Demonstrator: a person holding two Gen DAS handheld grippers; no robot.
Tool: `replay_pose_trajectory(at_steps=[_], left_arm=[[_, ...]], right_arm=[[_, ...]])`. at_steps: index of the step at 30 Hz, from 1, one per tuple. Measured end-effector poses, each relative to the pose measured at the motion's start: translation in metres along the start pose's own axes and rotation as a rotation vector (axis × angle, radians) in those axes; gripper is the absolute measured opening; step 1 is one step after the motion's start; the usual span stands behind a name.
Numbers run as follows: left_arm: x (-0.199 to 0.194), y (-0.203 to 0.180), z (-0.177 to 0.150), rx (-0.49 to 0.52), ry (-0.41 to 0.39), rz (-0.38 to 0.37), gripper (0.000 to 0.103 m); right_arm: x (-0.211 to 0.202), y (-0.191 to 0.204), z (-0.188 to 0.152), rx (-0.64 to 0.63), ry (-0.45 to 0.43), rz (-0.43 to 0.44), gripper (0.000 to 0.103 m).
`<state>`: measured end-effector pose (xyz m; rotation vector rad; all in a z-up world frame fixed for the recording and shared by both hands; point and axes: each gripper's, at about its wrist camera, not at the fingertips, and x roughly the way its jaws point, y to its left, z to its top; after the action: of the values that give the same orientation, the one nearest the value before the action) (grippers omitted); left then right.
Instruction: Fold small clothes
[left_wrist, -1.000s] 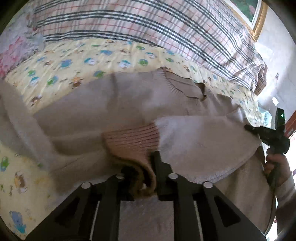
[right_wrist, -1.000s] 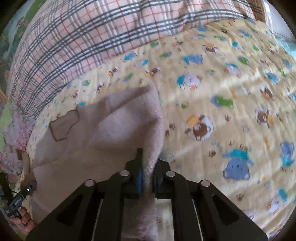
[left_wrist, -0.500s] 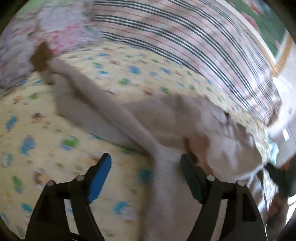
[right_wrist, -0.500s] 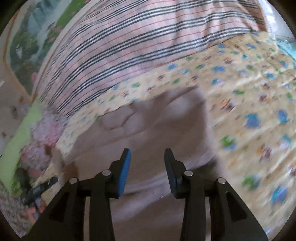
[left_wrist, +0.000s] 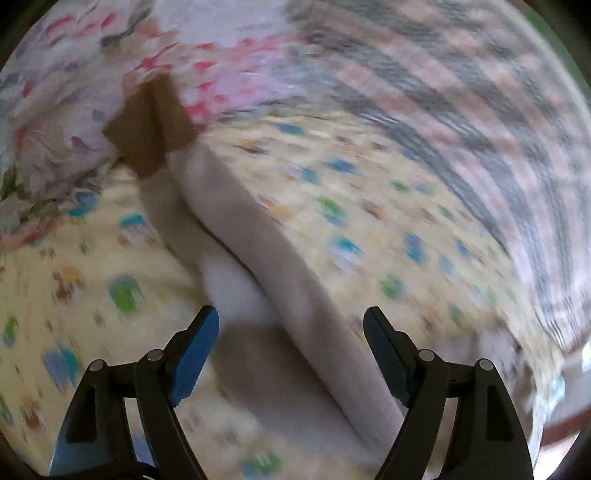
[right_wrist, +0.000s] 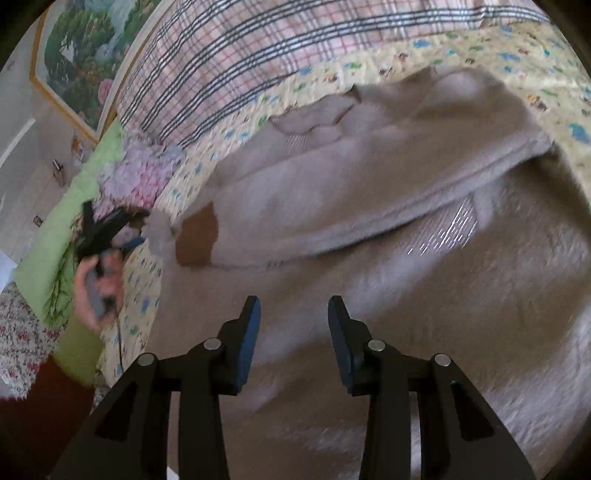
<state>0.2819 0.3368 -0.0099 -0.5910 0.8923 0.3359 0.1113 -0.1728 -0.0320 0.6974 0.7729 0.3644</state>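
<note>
A small beige sweater (right_wrist: 388, 206) lies on the yellow cartoon-print bedsheet (right_wrist: 509, 48), one sleeve folded across its body. Its other sleeve (left_wrist: 266, 258) stretches out to a brown cuff (left_wrist: 147, 125) in the left wrist view. My left gripper (left_wrist: 291, 332) is open and empty above that sleeve; it also shows in the right wrist view (right_wrist: 129, 230), near the sleeve end. My right gripper (right_wrist: 294, 314) is open and empty over the sweater's body. The left wrist view is blurred.
A plaid blanket (right_wrist: 280, 40) lies along the far side of the bed. A floral pillow (left_wrist: 74, 85) sits by the brown cuff, and a green cover (right_wrist: 74, 177) lies at the bed's left. A framed painting (right_wrist: 77, 55) hangs on the wall.
Both grippers have opened and let go of the sweater: the left dropped the folded sleeve's cuff and swung left toward the other sleeve. The right released the edge and pulled back.
</note>
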Motion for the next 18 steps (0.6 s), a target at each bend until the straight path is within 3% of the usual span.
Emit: replay_pose_trajectory(at_steps=[4, 7, 8, 9, 10, 11, 15, 18], left_arm=[[0.025, 0.025, 0.036, -0.103, 0.0, 0.057, 0.081], [0.044, 0.031, 0.051, -0.115, 0.007, 0.088, 0.077], [0.046, 0.027, 0.053, -0.095, -0.009, 0.119, 0.065], [0.047, 0.021, 0.053, -0.057, -0.027, 0.155, 0.039], [0.047, 0.013, 0.052, -0.009, -0.036, 0.176, 0.029], [0.045, 0.006, 0.05, 0.018, -0.041, 0.167, 0.018], [0.016, -0.027, 0.034, 0.117, -0.104, 0.08, 0.015], [-0.02, -0.066, 0.014, 0.216, -0.154, -0.025, 0.015]], right_arm=[[-0.006, 0.002, -0.006, -0.009, 0.002, -0.012, 0.039], [-0.005, -0.001, -0.009, 0.002, 0.009, -0.028, 0.039], [-0.004, -0.002, -0.01, 0.005, 0.012, -0.03, 0.039], [-0.002, -0.004, -0.01, 0.012, 0.016, -0.03, 0.039], [-0.001, -0.005, -0.011, 0.02, 0.02, -0.03, 0.039], [0.0, -0.007, -0.012, 0.025, 0.022, -0.032, 0.039], [-0.001, -0.007, -0.011, 0.023, 0.012, -0.03, 0.039], [-0.006, -0.01, -0.011, 0.044, -0.005, -0.017, 0.039]])
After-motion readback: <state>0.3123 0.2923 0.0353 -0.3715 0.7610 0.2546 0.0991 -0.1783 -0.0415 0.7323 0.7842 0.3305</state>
